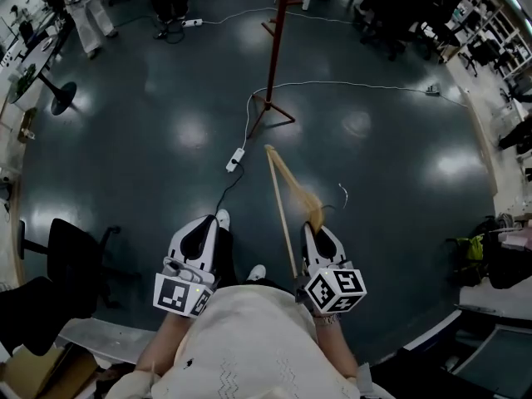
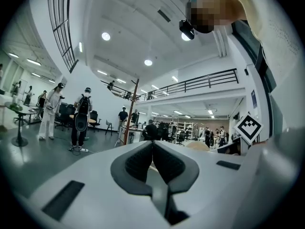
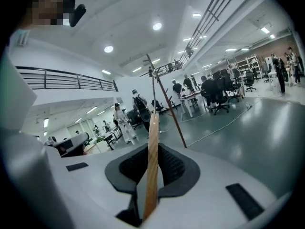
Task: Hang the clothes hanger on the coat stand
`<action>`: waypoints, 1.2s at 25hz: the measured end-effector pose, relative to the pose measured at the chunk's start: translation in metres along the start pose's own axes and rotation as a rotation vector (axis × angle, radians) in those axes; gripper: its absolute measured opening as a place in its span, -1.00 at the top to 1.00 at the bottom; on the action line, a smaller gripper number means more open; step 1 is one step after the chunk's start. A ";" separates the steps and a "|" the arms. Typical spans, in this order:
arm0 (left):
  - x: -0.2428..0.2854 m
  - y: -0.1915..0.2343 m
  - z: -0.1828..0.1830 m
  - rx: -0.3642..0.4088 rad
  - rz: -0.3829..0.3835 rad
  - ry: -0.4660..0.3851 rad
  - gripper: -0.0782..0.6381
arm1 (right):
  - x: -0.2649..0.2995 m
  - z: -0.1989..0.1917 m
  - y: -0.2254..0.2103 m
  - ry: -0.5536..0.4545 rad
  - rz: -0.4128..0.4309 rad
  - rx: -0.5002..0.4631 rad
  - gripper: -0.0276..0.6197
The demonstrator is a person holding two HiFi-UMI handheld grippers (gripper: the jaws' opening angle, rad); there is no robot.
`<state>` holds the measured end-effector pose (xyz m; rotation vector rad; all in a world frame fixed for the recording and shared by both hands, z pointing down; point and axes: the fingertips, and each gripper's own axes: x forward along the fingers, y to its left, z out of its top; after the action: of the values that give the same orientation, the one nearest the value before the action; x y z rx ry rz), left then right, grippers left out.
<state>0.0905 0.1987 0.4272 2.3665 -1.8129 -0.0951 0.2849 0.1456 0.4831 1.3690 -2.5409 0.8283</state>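
Head view first: one wooden clothes hanger (image 1: 280,202) was out over the dark, glossy floor (image 1: 391,165). It showed pale, smooth timber, a long straight bar and a sloping arm meeting in a sharp corner at the far end. The near part ran into the right gripper (image 1: 316,223), a white plastic shell with black pads. In the right gripper view (image 3: 153,149) those ribbed black pads were clamped on a flat strip of the hanger's wood (image 3: 152,161), which stood edge-on between them, with a thin metal hook (image 3: 153,82) rising beyond it. The left gripper (image 1: 204,224) hung alongside, same white shell. Its own view (image 2: 152,148) showed the textured pads pressed together with nothing between them. Ahead stood one coat stand (image 1: 277,40), a slim reddish-brown pole on angled legs, well apart from the hanger; the pole also showed slanting in the right gripper view (image 3: 174,111). One white power strip (image 1: 235,159) lay on the floor between the stand's base and the grippers, with a thin white cable (image 1: 349,84) trailing off to the right. So two grippers, each with one black-and-white marker cube (image 1: 334,289), plus one hanger and one stand.
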 end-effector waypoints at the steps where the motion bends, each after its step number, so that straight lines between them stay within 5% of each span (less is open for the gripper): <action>1: 0.010 0.007 0.000 -0.004 -0.011 -0.001 0.75 | 0.008 0.003 0.000 -0.002 -0.008 0.002 0.70; 11: 0.102 0.078 0.010 0.018 -0.134 0.000 0.75 | 0.088 0.025 0.005 -0.004 -0.105 0.023 0.70; 19: 0.148 0.158 0.021 0.004 -0.122 0.012 0.75 | 0.173 0.042 0.040 0.064 -0.095 -0.014 0.70; 30: 0.206 0.298 0.067 0.038 -0.248 0.008 0.75 | 0.299 0.092 0.105 0.033 -0.234 -0.052 0.70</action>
<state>-0.1488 -0.0812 0.4200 2.6029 -1.5228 -0.0814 0.0402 -0.0750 0.4737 1.5830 -2.3019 0.7300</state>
